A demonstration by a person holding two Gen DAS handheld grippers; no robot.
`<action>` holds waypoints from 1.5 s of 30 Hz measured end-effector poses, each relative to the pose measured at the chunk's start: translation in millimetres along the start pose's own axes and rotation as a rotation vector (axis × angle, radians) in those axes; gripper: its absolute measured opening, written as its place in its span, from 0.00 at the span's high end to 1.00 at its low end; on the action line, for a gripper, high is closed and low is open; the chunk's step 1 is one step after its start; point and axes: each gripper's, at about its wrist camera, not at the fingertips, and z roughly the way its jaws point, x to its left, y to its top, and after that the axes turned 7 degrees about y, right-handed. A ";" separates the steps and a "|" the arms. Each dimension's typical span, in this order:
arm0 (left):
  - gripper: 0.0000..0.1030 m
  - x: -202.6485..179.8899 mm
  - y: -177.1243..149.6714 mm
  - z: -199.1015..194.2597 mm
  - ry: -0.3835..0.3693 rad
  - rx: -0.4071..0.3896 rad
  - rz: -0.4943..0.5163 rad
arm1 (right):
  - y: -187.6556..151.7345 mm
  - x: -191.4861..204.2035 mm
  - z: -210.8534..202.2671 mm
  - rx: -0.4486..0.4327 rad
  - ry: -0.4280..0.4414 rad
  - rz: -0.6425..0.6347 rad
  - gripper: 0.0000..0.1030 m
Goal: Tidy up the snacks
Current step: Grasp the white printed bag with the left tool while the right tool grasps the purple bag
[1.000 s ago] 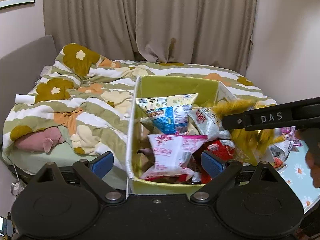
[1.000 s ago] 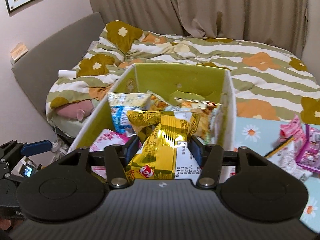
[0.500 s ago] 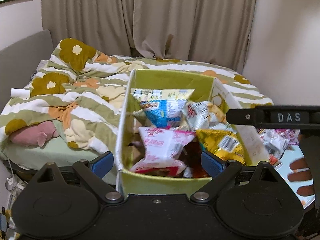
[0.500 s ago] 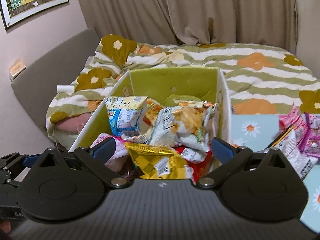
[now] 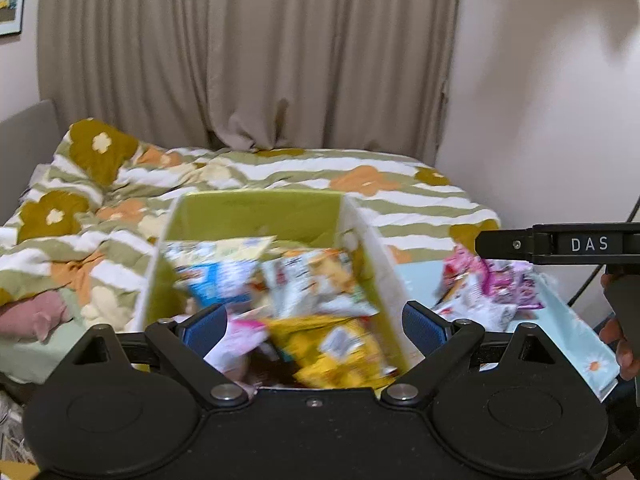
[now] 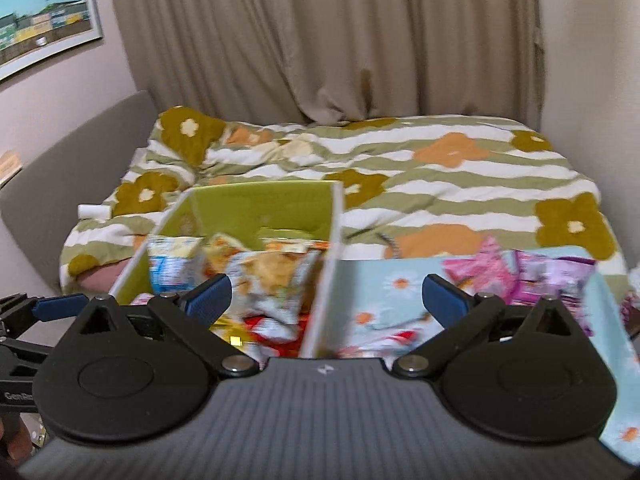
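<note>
Inside the green bin (image 5: 256, 216), snack packets (image 5: 308, 284) lie heaped, both claws empty.

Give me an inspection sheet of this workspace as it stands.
Surface: light blue daisy-print table, partly covered.
Job's things: green box holds many packets, with a yellow packet at the near end and a blue-and-white packet further back; pink and purple packets lie loose on the table to the right of the box.
Clutter: nothing seen beyond the snacks.
Grippers: left gripper jaws open and empty, above the box; right gripper jaws open and empty, above the box's right wall.
Cables: a dark cable at the right edge.
Surroundings: bed with floral striped duvet, beige curtains, framed picture.
</note>
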 end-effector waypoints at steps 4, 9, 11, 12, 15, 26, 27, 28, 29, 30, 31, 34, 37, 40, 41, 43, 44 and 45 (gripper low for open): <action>0.06 -33.9 5.8 4.6 -0.007 -0.011 -0.007 | 3.8 -40.3 -13.4 0.000 -0.022 0.041 0.00; 0.06 -84.5 12.6 16.1 -0.027 0.004 -0.015 | 8.8 -91.0 -24.5 0.006 -0.078 0.029 0.00; 0.06 -106.5 14.5 21.5 -0.025 0.007 -0.010 | 10.1 -113.9 -26.9 0.012 -0.090 0.033 0.00; 0.06 -115.9 15.4 24.5 -0.025 0.011 -0.012 | 10.5 -127.0 -27.4 0.018 -0.094 0.036 0.00; 0.06 -144.7 17.7 38.1 -0.032 0.037 -0.020 | 11.8 -159.0 -26.3 0.035 -0.104 0.050 0.00; 0.06 -219.3 14.2 99.1 0.051 0.175 -0.095 | 7.9 -260.8 -4.4 0.132 -0.055 0.099 0.00; 0.06 -224.2 13.3 105.7 0.073 0.190 -0.106 | 7.0 -268.2 -0.2 0.142 -0.046 0.107 0.00; 0.06 -228.8 12.0 112.8 0.105 0.208 -0.119 | 5.6 -276.1 5.5 0.153 -0.037 0.118 0.00; 0.06 -233.0 10.3 120.1 0.124 0.226 -0.131 | 4.8 -281.8 10.2 0.162 -0.030 0.127 0.00; 0.06 -236.1 9.5 126.4 0.129 0.239 -0.145 | 3.7 -287.9 15.0 0.172 -0.023 0.135 0.00; 0.06 -238.7 7.8 132.3 0.134 0.250 -0.163 | 2.7 -293.8 20.2 0.182 -0.015 0.143 0.00; 0.06 -245.2 3.6 147.2 0.159 0.279 -0.203 | -0.7 -307.8 34.3 0.211 0.008 0.161 0.00; 0.07 -248.2 1.6 160.0 0.185 0.309 -0.233 | -2.0 -315.8 44.8 0.232 0.028 0.167 0.00; 0.07 -248.8 -1.6 175.1 0.224 0.346 -0.256 | -2.5 -320.4 52.8 0.244 0.049 0.175 0.00; 0.07 -248.3 -2.9 179.0 0.225 0.356 -0.268 | -2.4 -322.1 56.3 0.249 0.055 0.177 0.00; 0.09 -245.7 -6.9 188.0 0.238 0.387 -0.293 | -2.7 -325.7 63.9 0.261 0.068 0.181 0.00; 0.10 -244.3 -9.1 192.1 0.241 0.401 -0.302 | -2.7 -326.6 67.1 0.266 0.073 0.184 0.00; 0.13 -242.5 -11.7 196.2 0.240 0.417 -0.315 | -3.4 -327.7 70.0 0.270 0.079 0.187 0.00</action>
